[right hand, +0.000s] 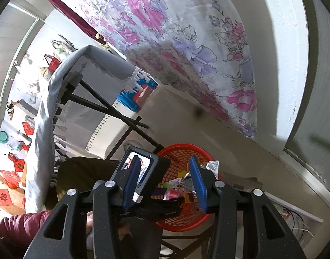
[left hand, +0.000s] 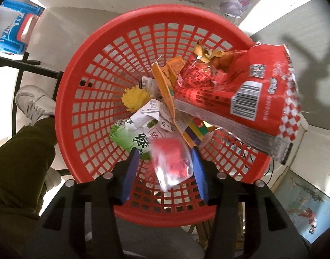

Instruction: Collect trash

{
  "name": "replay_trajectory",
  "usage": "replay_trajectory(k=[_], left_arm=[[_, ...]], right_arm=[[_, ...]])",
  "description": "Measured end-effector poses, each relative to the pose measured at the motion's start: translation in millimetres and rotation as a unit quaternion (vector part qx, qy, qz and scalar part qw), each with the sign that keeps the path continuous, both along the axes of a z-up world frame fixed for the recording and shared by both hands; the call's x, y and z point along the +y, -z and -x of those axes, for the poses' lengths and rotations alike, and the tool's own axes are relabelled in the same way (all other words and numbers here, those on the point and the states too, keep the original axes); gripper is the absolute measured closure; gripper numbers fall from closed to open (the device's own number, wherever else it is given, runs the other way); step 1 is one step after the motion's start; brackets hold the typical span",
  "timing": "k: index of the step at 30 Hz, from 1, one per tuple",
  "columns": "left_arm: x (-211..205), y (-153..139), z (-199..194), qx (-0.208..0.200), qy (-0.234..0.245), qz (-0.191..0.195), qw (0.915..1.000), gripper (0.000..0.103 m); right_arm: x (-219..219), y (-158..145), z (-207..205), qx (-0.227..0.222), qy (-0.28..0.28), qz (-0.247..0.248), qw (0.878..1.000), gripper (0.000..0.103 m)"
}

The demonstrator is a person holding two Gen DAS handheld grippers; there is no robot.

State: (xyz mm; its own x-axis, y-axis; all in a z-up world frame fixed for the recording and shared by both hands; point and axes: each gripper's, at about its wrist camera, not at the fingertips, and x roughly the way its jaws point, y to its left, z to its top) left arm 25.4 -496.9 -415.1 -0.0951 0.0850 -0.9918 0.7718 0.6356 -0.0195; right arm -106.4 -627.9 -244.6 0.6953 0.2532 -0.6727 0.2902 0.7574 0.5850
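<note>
- left wrist view: a small clear plastic bag with crumpled red stuff inside sits between the blue fingers of the left gripper, blurred; its lower tail runs past the fingertips towards the camera.
- the left gripper's jaws stand wide apart, one finger either side of the bag; whether either pad touches it i cannot tell.
- the bag is over the near part of a round red mesh basket, inside its rim.
- deeper in the basket: a green-and-white carton at the left, a yellow frilly piece above it, an orange flat box on edge in the middle.
- a big red snack bag with barcodes lies tilted across the basket's right rim, its checkered end hanging outside.
- a white shoe and an olive trouser leg are left of the basket.
- right wrist view: the right gripper is wide open with nothing in it, above the same basket.
- a flowered cloth hangs beyond, a grey fringed cloth at the left.
</note>
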Motion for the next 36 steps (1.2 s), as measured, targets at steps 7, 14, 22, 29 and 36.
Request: replay_trajectory(k=[7,14,22,29,36], left_arm=[[1.8,-8.6,0.8,-0.013,0.001,0.009,0.9999,0.051],[5.9,-30.2,-1.0,-0.027,-0.011,0.035,0.9990,0.051],[15.5,-60.9,2.5,-0.060,-0.014,0.068,0.9958,0.048],[39.8,-93.4,11.8,-0.106,-0.005,0.095,0.9898,0.038],[73.6,-138.4,22.5,-0.192,0.010,0.113,0.9748,0.014]], right_arm=[[-0.4,-1.8,0.2,-0.003,-0.001,-0.001,1.000,0.056],[-1.2,-5.6,0.9,-0.008,0.001,0.001,1.000,0.056],[0.0,-7.3,0.2,-0.006,-0.002,0.001,1.000,0.056],[14.5,-16.5,-5.1,0.001,-0.017,0.018,1.000,0.051],[39.8,-22.4,-12.9,0.040,-0.036,0.054,0.997,0.036]])
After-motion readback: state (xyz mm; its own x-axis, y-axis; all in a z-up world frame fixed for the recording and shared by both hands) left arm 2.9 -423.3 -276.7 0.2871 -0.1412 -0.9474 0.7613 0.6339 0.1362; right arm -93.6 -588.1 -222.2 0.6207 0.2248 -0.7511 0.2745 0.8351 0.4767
